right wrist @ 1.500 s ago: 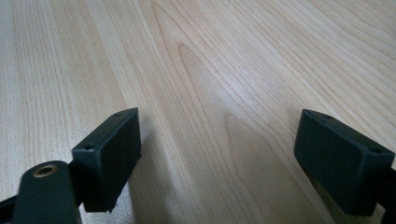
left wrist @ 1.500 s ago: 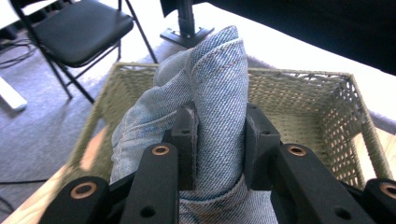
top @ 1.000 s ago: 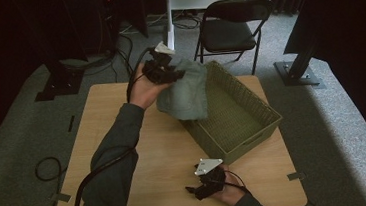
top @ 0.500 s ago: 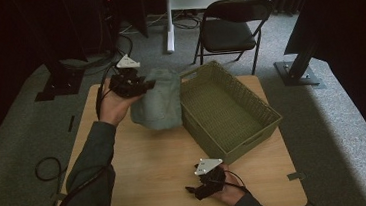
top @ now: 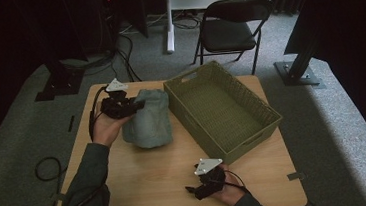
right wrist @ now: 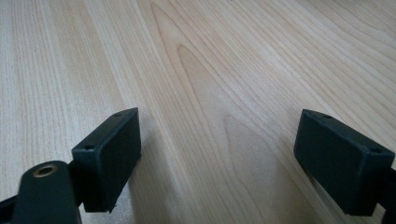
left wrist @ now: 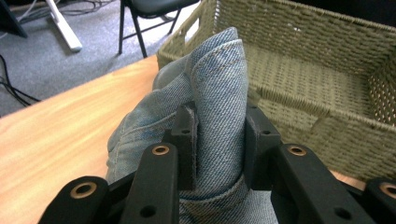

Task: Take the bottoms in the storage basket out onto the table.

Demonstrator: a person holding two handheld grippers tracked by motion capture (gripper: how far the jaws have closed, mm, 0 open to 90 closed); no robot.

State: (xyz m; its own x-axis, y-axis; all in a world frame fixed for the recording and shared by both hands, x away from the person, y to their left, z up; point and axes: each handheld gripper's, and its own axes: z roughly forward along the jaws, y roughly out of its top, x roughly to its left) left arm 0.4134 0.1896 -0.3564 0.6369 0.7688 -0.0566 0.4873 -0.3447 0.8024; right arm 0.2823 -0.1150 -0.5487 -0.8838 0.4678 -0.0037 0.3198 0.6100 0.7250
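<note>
Moved: denim garment [top: 147,118] is carried out of the basket [top: 267,118], lowered onto the table [top: 148,186].
Left gripper [left wrist: 218,140]: clamped on 1 fold, for carrying.
Right gripper [right wrist: 217,154]: parked, jaws apart, nothing held.

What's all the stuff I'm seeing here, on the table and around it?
Denim garment: one, faded blue, bundled on the table left of the basket, pinched by the left gripper.
Basket: one, olive-green wicker, empty, on the table's right half.
Table: one, light wood.
Folding chair: one, black, on the carpet behind the table.
Cables: several, black, on the grey carpet.
Left gripper: one, black, fingers clamped on a denim fold.
Right gripper: one, black, fingers wide apart above bare wood near the table's front edge.
Sleeves: dark grey, entering from the bottom.
</note>
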